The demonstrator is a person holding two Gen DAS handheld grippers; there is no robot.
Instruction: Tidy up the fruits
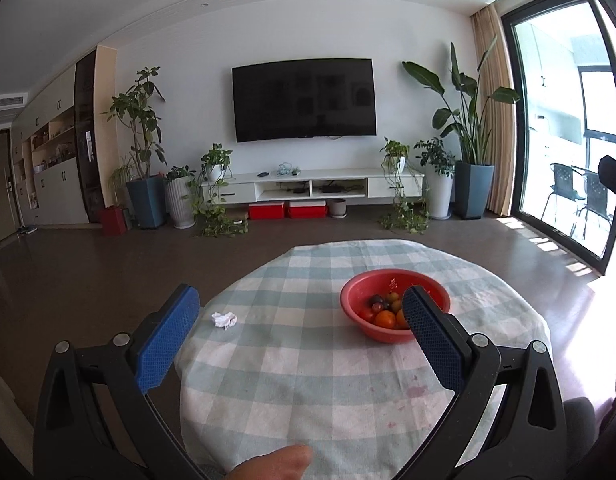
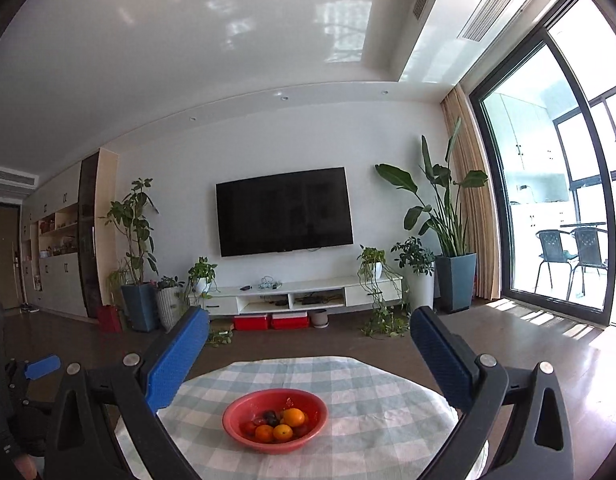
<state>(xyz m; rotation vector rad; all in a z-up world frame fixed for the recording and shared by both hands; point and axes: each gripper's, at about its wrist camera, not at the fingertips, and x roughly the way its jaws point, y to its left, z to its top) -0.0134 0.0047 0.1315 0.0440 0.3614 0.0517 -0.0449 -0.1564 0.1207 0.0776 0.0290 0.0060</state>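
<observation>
A red bowl (image 1: pixel 391 300) stands on the round table with a blue-and-white checked cloth (image 1: pixel 308 360). It holds oranges (image 1: pixel 385 319), small red tomatoes and dark plums. In the right wrist view the bowl (image 2: pixel 275 420) is centred below, with oranges (image 2: pixel 293 417) and dark fruit inside. My left gripper (image 1: pixel 300 300) is open and empty, held above the table, its right finger in front of the bowl's near right side. My right gripper (image 2: pixel 309 320) is open and empty, held high above the bowl. The left gripper's blue finger (image 2: pixel 42 366) shows at the far left.
A crumpled white tissue (image 1: pixel 224 319) lies on the cloth left of the bowl. Pink stains (image 1: pixel 413 391) mark the cloth near me. A thumb (image 1: pixel 276 462) shows at the bottom edge. Beyond the table are dark floor, a TV wall, plants and a glass door.
</observation>
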